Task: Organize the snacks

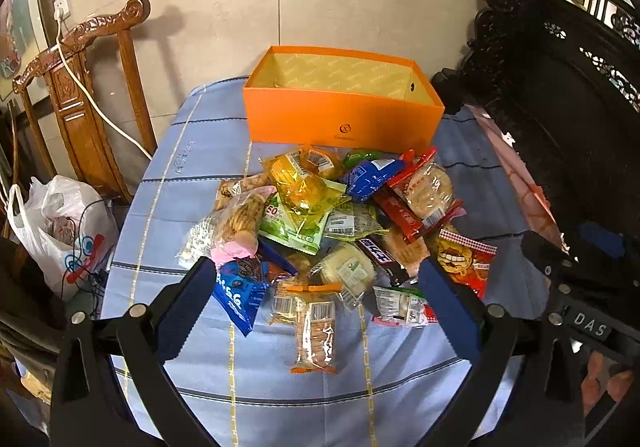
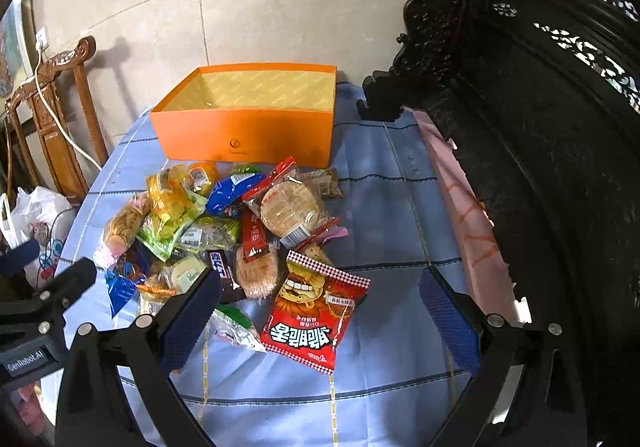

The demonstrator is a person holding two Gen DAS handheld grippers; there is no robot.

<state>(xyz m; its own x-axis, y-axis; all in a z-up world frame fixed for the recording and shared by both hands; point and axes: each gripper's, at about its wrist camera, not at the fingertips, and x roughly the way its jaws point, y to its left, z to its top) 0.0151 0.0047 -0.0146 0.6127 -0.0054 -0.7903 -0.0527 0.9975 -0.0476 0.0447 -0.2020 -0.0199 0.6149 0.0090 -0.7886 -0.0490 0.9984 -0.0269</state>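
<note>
A heap of snack packets point(image 1: 332, 219) lies on the blue checked tablecloth point(image 1: 168, 203), in front of an open, empty orange box point(image 1: 340, 115). My left gripper point(image 1: 316, 267) is open above the near side of the heap, with a clear cracker packet point(image 1: 316, 331) between its fingers' lines, untouched. In the right wrist view the same heap of snack packets point(image 2: 224, 227) sits before the orange box point(image 2: 244, 131). My right gripper point(image 2: 320, 287) is open over a red chip bag point(image 2: 316, 311), holding nothing. The black body of the right gripper point(image 1: 576, 279) shows at the left view's right edge.
A carved wooden chair point(image 1: 76, 87) with a white cable stands left of the table, and a white plastic bag point(image 1: 60, 227) lies below it. Dark carved furniture point(image 2: 540, 127) rises along the right side. A pink cloth point(image 2: 460, 199) hangs off the table's right edge.
</note>
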